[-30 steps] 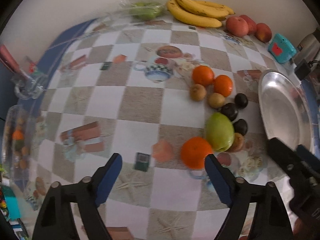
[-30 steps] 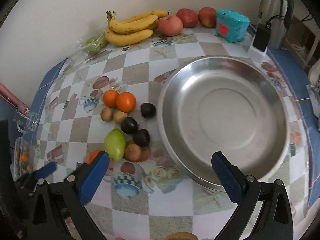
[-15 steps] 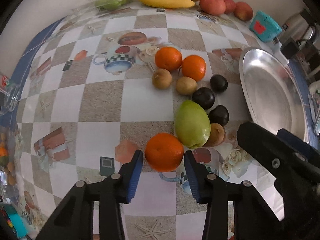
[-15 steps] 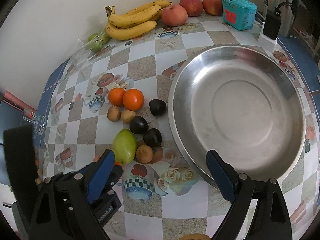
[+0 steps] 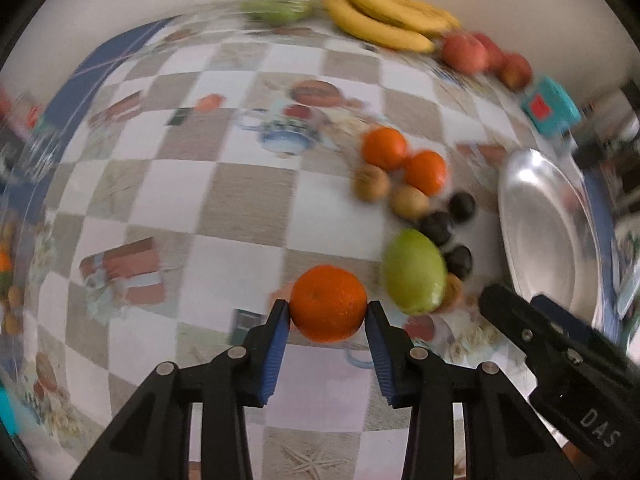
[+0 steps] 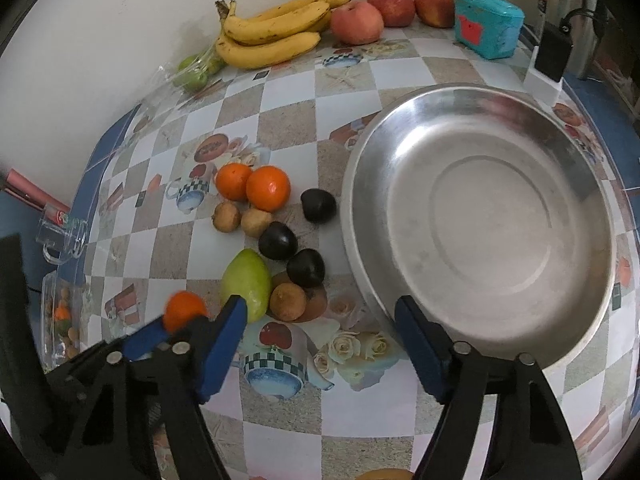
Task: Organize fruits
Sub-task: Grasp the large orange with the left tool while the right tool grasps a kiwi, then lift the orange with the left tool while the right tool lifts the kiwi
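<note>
My left gripper [image 5: 327, 322] is shut on an orange [image 5: 328, 302], held just above the checkered tablecloth; the same orange [image 6: 184, 313] shows at the left of the right wrist view. My right gripper [image 6: 320, 332] is open and empty near the front rim of the empty steel plate [image 6: 480, 216]. A green mango [image 6: 245, 283] lies by the held orange. Two more oranges [image 6: 253, 185], brown kiwis [image 6: 240, 219] and dark plums [image 6: 296, 240] lie left of the plate. Bananas [image 6: 276, 28] and red apples [image 6: 380, 10] sit against the back wall.
A teal box [image 6: 486, 26] and a black-and-white charger [image 6: 550, 64] stand behind the plate. A clear bag of green fruit [image 6: 196, 70] lies left of the bananas. A glass mug [image 6: 66, 236] and a clear container of small fruit [image 6: 60, 320] sit at the table's left edge.
My left gripper closed on the orange and lifted it off the cloth, pulling back a little. My right gripper moved slightly toward the plate and stayed open.
</note>
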Motion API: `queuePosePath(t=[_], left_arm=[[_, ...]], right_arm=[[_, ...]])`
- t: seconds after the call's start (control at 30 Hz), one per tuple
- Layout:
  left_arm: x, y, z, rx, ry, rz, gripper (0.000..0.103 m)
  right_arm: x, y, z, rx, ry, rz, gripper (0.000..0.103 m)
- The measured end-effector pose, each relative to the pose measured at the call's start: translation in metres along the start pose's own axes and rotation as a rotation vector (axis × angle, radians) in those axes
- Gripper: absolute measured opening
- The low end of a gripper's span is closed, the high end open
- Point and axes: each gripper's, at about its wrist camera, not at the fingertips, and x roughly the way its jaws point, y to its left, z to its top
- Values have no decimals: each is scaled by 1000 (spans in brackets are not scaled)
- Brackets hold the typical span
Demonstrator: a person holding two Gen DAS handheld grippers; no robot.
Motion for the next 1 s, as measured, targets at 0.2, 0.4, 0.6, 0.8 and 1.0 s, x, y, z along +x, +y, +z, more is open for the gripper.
queuePosePath(t=[0.2,0.4,0.6,0.8,1.0], left_arm=[[-6,34,1,-154,-25,19,41],[-9,44,0,-208,-28,5,41],[-10,40,-1,-200,-26,-4,41],[-10,40,-1,-200,-22,-10,41],[-9,40,-1,-200,-20,-15,41]], right_arm=[[1,7,-1,-48,-9,-17,58],[10,17,-3,-81,26,22,44],[25,19,-2,-83,56,6,38],[34,19,1,-77,77,14,34],[40,22,-1,-81,94,33,29]])
